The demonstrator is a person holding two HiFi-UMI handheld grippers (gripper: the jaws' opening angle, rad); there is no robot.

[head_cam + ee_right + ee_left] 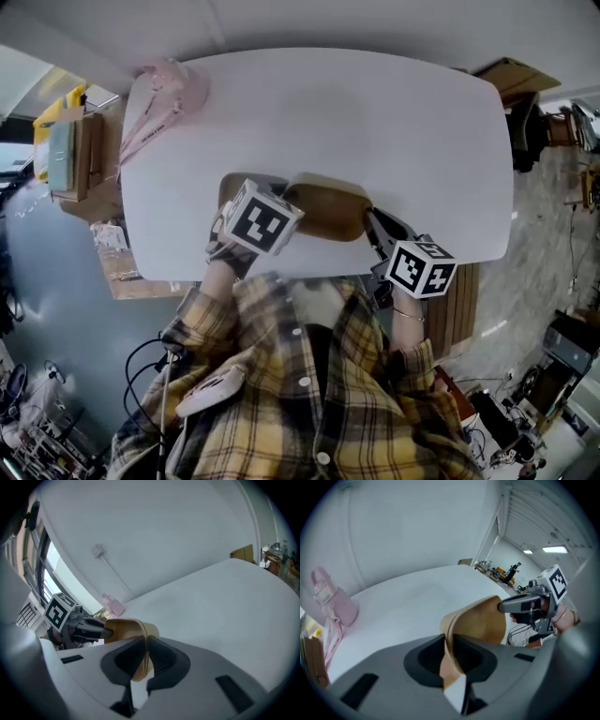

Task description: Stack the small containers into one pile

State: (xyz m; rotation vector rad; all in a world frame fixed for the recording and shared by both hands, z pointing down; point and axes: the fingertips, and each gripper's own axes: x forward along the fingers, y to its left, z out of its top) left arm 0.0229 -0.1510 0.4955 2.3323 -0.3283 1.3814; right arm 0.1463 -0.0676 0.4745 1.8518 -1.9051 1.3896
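You hold two grippers, one in each hand, over the near edge of one white table [356, 112]. Your left gripper [450, 651] is clenched on the left rim of a tan container [323, 208]. Your right gripper [144, 657] is clenched on its right rim. Each pair of jaws pinches the thin wall, so the container hangs between the two grippers, just in front of your chest. In the left gripper view the pinched rim looks doubled, so it may be more than one container nested together; the count cannot be told. A second tan patch [232, 187] shows left of the left gripper's marker cube, and I cannot tell whether it is a separate container. One pink bag [169, 89] lies at the far left corner, well apart.
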